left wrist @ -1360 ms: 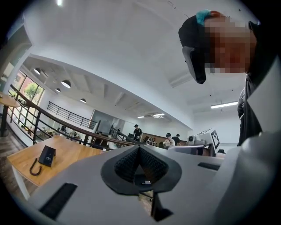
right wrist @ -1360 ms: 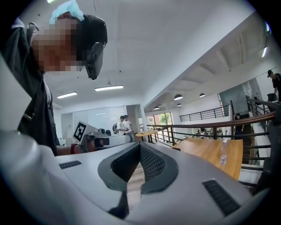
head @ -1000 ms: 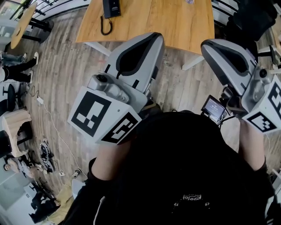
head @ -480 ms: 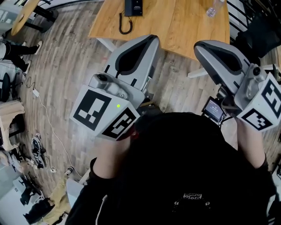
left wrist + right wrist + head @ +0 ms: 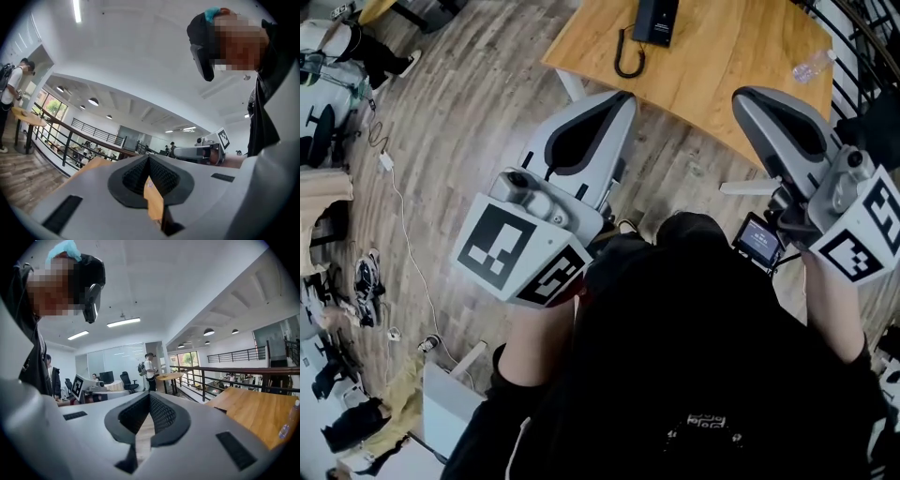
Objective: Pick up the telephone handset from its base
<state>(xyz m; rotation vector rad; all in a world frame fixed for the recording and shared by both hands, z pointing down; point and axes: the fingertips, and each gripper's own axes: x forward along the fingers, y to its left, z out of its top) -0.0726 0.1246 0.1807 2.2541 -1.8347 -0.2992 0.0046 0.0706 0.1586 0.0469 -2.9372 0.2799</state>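
The left claw point(image 5: 625, 95) and right claw point(image 5: 739, 94) were both shut with nothing in them, likely because neither had reached the phone point(image 5: 655, 19) yet. It sat on the table point(image 5: 722, 56), well past both claws. Its cord point(image 5: 626, 58) curled just beside the phone. A bottle point(image 5: 811, 66) lay well to the phone's right.

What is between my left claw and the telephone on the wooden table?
Nothing visible blocks it. Between the left claw and the telephone there is only floor and bare wooden table. The phone's black cord loops on the near side, and a plastic bottle lies far off to the right.
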